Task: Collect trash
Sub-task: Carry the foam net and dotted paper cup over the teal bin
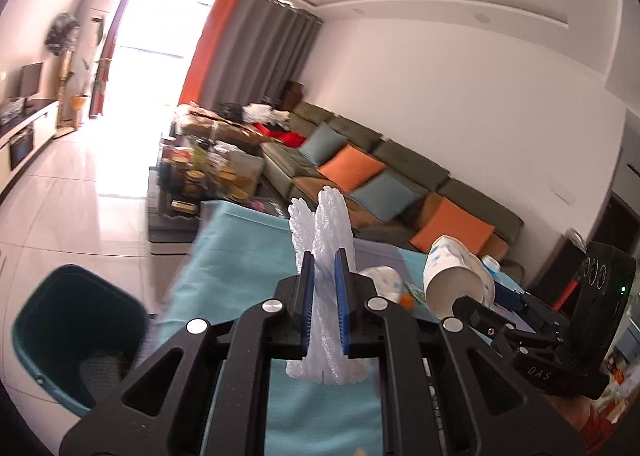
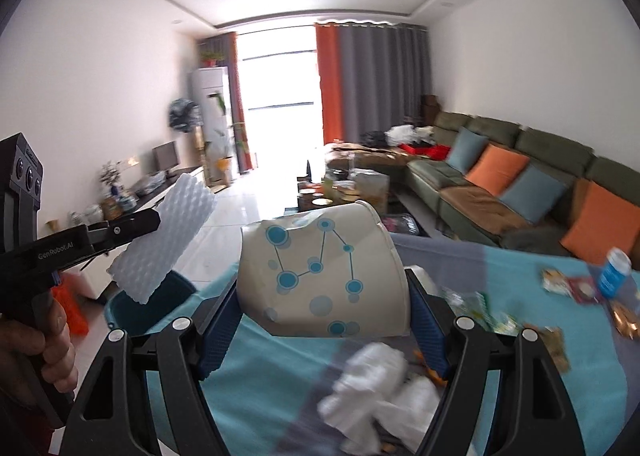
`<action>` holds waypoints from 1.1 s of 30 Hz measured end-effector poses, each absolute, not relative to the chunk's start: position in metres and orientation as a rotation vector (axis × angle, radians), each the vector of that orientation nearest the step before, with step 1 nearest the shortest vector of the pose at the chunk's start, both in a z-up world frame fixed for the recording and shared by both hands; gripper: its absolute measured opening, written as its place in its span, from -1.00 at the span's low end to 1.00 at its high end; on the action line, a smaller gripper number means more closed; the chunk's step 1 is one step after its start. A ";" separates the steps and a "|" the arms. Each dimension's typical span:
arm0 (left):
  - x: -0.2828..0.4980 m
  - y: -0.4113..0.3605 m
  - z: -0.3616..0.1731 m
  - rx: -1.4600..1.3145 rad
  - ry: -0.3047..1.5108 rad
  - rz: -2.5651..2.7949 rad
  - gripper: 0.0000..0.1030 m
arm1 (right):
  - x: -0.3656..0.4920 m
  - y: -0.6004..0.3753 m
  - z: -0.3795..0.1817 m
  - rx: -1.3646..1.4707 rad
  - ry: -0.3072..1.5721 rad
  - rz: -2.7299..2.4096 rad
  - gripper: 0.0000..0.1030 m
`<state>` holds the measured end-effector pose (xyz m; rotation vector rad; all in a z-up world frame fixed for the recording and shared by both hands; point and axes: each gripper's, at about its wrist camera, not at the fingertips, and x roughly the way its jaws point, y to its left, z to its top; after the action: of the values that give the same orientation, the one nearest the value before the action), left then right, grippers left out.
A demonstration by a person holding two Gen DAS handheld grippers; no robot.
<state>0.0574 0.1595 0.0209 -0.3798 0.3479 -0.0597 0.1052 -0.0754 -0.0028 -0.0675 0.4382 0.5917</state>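
Observation:
My left gripper (image 1: pixel 325 280) is shut on a white foam net sleeve (image 1: pixel 326 232) and holds it up above the table's left end; it also shows in the right wrist view (image 2: pixel 164 244). My right gripper (image 2: pixel 324 308) is shut on a crumpled paper cup (image 2: pixel 320 276) with blue dots, held above the table; the cup also shows in the left wrist view (image 1: pixel 456 276). A teal trash bin (image 1: pixel 76 332) stands on the floor left of the table, below the foam. Crumpled white tissue (image 2: pixel 376 388) lies on the teal tablecloth (image 2: pixel 260 376).
Snack wrappers (image 2: pixel 560 288) and a blue-capped bottle (image 2: pixel 614 272) lie at the table's right. A green sofa (image 2: pixel 500 175) with orange and blue cushions runs along the right wall. A cluttered coffee table (image 1: pixel 200 171) stands beyond.

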 end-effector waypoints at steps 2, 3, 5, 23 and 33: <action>0.046 0.176 0.023 -0.387 0.336 -0.021 -0.79 | 0.107 -0.058 -0.001 -0.081 0.433 0.636 0.44; 0.041 0.183 0.024 -0.391 0.330 -0.002 -0.79 | 0.107 -0.050 0.000 -0.085 0.432 0.655 0.44; 0.033 0.197 0.025 -0.396 0.322 0.028 -0.79 | 0.108 -0.035 0.000 -0.098 0.429 0.689 0.44; -0.049 0.307 0.016 -0.431 0.312 0.307 -0.79 | 0.110 0.114 -0.002 -0.256 0.468 0.998 0.44; -0.061 0.363 -0.033 -0.491 0.404 0.395 -0.79 | 0.125 0.184 -0.036 -0.303 0.638 1.115 0.44</action>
<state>-0.0614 0.3628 -0.0325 -0.4912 0.4042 0.3953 0.1251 0.1836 -0.0356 -0.3032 0.6378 1.1146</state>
